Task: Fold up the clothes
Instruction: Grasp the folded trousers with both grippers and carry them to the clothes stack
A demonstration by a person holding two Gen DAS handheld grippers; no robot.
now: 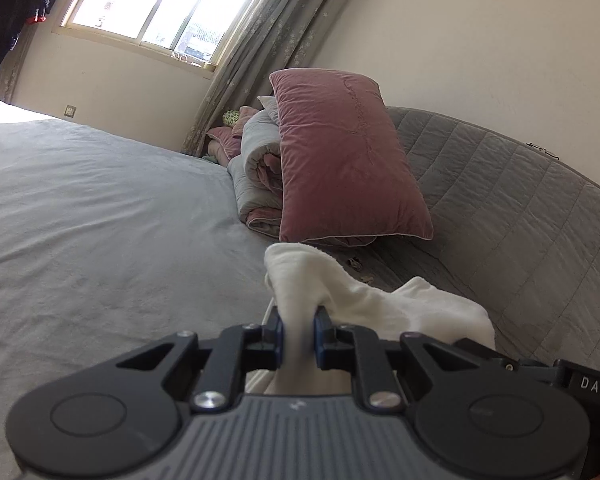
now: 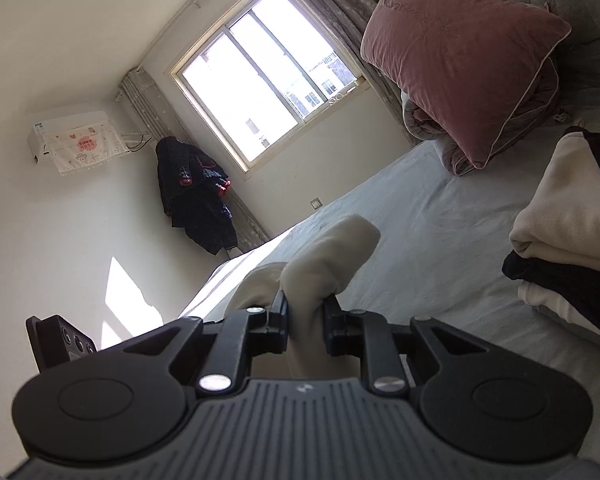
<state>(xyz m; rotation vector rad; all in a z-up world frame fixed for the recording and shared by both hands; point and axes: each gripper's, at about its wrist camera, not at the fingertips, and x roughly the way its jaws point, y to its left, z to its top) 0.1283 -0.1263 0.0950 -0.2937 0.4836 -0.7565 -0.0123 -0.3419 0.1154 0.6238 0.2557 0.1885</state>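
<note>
So, soft white fleecy garment point(image 1: 364, 304) held up over grey bedsheet point(image 1: 100, 208), pinched by left gripper point(image 1: 299, 334) and right gripper point(image 2: 305, 320). Light, floppy stuff; best gripped at edges, bunching likely.

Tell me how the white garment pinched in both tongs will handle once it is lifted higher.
Probably floppy: the white garment bunches and droops beyond the left tongs, holding no shape. Likely light, since a small pinch in the right tongs holds its fold up. The soft, fuzzy-looking surface suggests it should not slip easily, though loose ends may swing and sag toward the bed.
</note>
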